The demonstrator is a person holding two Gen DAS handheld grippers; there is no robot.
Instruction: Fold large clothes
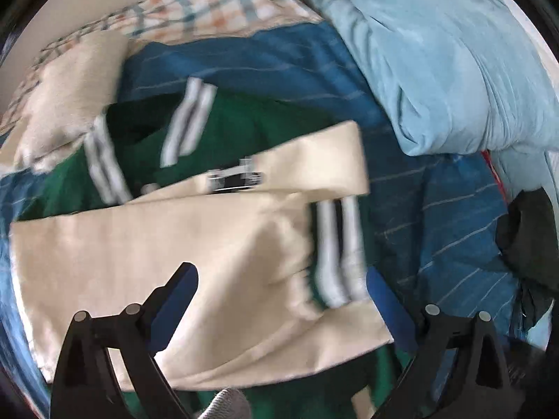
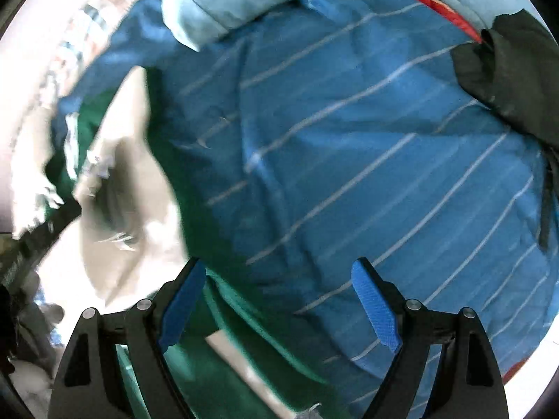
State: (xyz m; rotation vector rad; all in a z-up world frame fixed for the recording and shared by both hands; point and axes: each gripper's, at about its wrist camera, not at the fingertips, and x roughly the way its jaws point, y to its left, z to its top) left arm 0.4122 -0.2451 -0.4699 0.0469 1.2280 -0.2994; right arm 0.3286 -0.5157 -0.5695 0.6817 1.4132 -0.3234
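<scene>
A green and cream jacket (image 1: 195, 244) with white-striped cuffs (image 1: 339, 255) lies on a blue striped bedsheet (image 1: 436, 216). Its cream sleeves are laid across the green body. My left gripper (image 1: 279, 279) is open just above the cream panel and holds nothing. In the right wrist view the jacket (image 2: 139, 188) lies at the left and below, blurred. My right gripper (image 2: 279, 276) is open over the jacket's green edge and the sheet (image 2: 367, 139), and holds nothing.
A light blue duvet (image 1: 436, 59) is bunched at the far right of the bed. A plaid pillow (image 1: 209, 3) lies at the head. A dark garment (image 2: 506, 70) lies at the right edge, with something red (image 2: 436, 0) beside it.
</scene>
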